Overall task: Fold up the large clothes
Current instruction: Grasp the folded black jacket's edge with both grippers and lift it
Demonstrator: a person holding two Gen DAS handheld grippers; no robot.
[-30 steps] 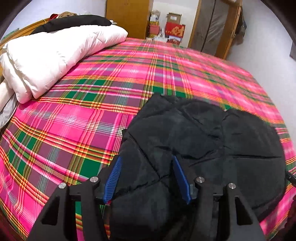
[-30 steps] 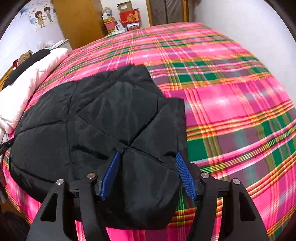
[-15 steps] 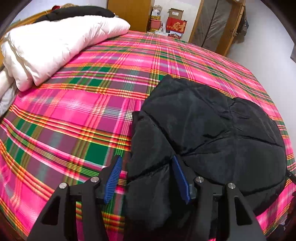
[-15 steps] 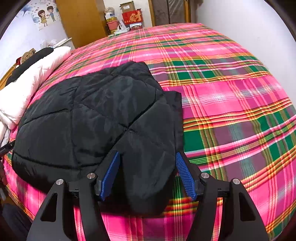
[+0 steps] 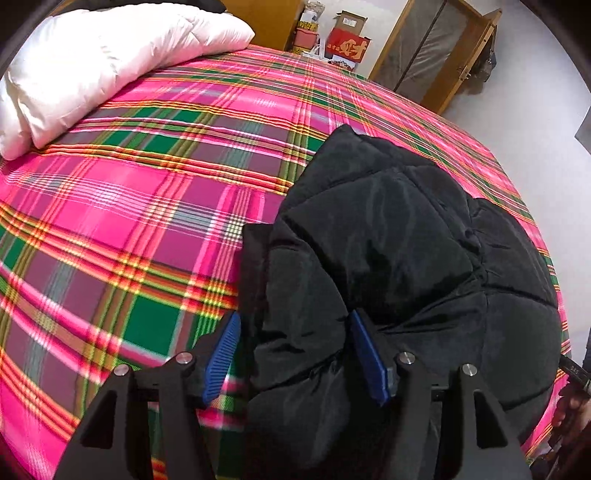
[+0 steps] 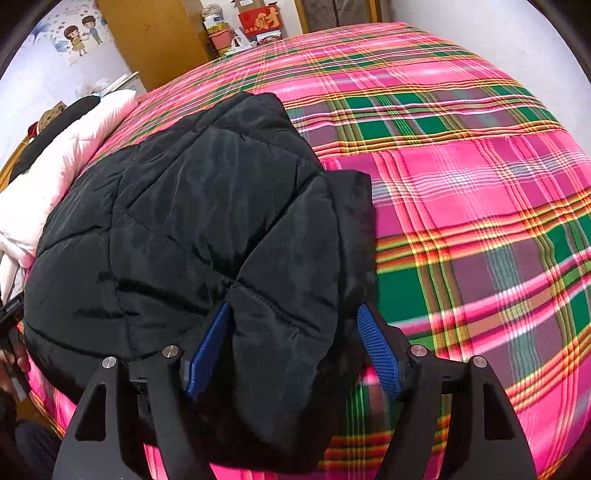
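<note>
While the left gripper (image 5: 295, 354) and right gripper (image 6: 293, 350), jaws just widened, straddle the near edge of the black quilted puffer jacket (image 6: 192, 229) without pinching it, both should let go evenly so the fold settles flat on the pink plaid bedspread (image 6: 461, 192).

bed: pink-green plaid sheet (image 5: 155, 206) | white duvet (image 5: 92, 62) at its far side | red box (image 6: 260, 20) beside wooden wardrobe (image 6: 155, 40) | cartoon poster (image 6: 79, 35) on wall
</note>
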